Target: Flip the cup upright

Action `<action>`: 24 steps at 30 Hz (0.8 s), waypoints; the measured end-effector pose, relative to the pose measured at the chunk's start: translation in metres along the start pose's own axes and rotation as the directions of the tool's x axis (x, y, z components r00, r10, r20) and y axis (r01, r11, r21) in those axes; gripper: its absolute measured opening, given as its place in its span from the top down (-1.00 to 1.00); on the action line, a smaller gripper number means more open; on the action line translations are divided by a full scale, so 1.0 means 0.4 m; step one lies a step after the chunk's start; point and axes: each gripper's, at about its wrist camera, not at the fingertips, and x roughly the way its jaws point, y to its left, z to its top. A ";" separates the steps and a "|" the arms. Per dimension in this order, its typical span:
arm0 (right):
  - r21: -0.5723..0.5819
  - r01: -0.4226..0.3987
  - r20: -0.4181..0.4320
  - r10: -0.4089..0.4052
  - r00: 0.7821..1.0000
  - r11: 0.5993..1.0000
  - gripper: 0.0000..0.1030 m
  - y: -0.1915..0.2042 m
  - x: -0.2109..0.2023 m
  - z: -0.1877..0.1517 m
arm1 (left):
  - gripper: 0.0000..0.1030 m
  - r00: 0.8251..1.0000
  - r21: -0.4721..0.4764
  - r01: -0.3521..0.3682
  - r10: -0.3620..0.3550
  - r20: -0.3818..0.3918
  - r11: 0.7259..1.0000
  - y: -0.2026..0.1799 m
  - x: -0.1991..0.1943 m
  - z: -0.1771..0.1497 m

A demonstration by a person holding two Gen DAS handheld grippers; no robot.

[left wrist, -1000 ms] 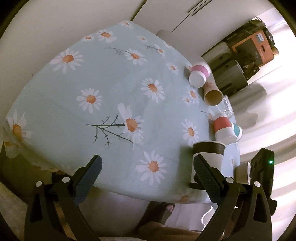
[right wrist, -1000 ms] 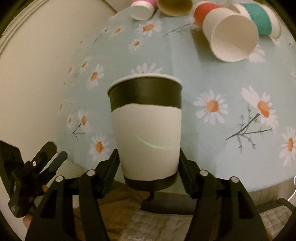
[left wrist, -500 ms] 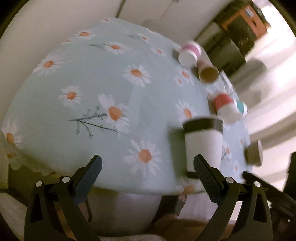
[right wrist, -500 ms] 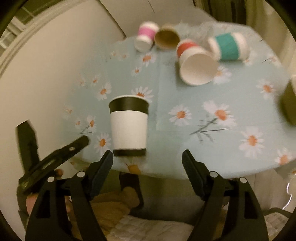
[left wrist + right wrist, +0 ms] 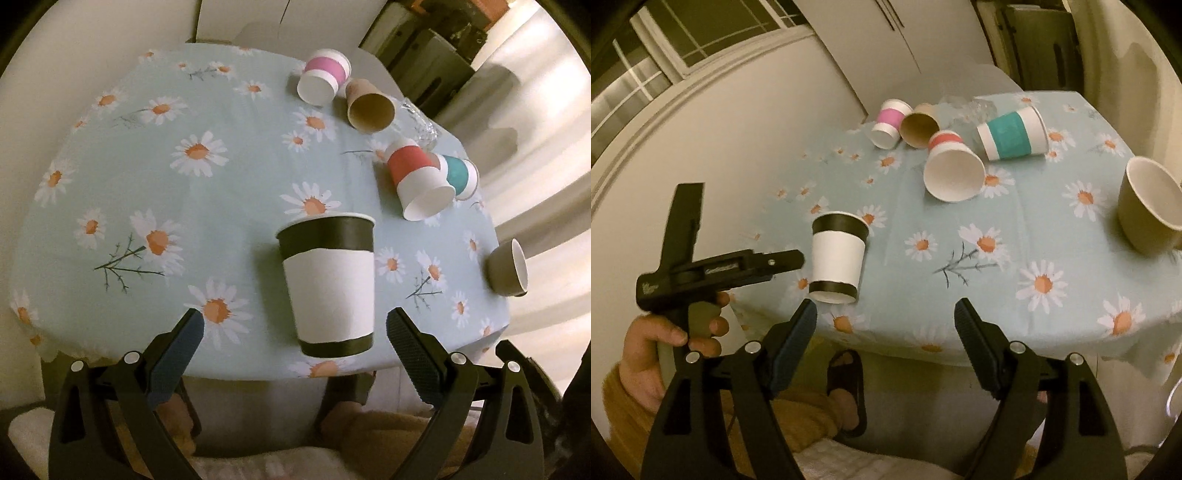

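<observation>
Black-banded cup [image 5: 328, 284] upright on worktop [image 5: 221, 122] ahead of both spread, empty hand-held grippers [image 5: 295, 350] [image 5: 886, 332]; farther cups still toppled.

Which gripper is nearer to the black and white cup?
Left. The left gripper faces the black and white cup closely; the right gripper is farther back, cup off its left finger.

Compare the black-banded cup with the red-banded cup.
The black-banded cup stands upright near the table's front edge; the red-banded cup lies on its side farther back, mouth toward the cameras. One has dark bands at top and bottom, the other a single red band. Both are white paper cups, ungripped.
</observation>
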 end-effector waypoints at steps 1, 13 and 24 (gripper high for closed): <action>0.000 -0.002 0.009 0.002 1.000 1.000 -0.48 0.000 -0.007 0.001 | -0.87 1.000 -0.011 0.007 -0.007 -0.013 1.000 -0.009 0.002 0.008; -0.034 -0.001 0.025 0.002 1.000 0.999 -0.48 -0.014 -0.052 -0.024 | -0.87 0.989 0.042 -0.126 0.129 -0.066 0.991 -0.124 0.053 0.055; -0.041 -0.037 0.030 0.039 0.999 0.998 -0.48 -0.037 -0.072 -0.035 | -0.85 0.963 0.044 -0.239 0.243 -0.117 0.970 -0.141 0.129 0.069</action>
